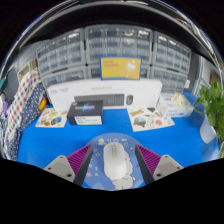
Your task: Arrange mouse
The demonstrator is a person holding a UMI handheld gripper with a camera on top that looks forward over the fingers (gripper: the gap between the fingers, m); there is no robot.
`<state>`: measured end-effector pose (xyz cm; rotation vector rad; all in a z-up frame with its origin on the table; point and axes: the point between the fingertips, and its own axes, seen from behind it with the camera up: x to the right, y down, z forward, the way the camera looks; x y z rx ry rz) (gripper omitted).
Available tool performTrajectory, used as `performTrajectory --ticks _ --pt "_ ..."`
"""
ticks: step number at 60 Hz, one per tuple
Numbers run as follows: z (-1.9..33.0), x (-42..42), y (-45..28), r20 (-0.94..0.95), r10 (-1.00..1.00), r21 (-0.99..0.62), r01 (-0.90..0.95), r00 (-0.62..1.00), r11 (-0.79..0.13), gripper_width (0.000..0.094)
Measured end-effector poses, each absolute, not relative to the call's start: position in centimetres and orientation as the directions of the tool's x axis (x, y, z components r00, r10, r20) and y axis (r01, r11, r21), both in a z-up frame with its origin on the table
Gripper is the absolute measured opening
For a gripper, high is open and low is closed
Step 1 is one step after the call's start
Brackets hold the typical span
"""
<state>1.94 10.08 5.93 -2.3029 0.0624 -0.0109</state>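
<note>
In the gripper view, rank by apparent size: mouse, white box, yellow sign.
1. White box, widest.
2. Mouse, between the tool fingers; nearness inflates it, so its rank is unsure.
3. Yellow sign, smallest.

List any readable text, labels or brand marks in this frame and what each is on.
None can be read.
Yellow sign on the shelving: has print, too small to read.
Dark box beside the keyboard: print blurred.
Mouse, standing between the fingers: no marking visible.
</note>
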Motion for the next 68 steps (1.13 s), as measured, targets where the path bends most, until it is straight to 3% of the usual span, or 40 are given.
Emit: performTrajectory --ticks 16,30,40,68 --pt "18.5 0.9 6.9 -0.023 0.006 -0.808 -0.015 1.000 -0.589 0.0861" --pt "25.4 1.1 4.8 -0.017 0.033 -0.854 0.002 0.999 -0.520 0.0865" --pt "27.3 1.6 3.9 -0.026 0.028 -0.871 -0.009 0.999 -0.491 0.0864" --pt "26.9 0.4 1.9 -0.040 0.050 -0.863 -0.010 0.998 -0.505 0.0861"
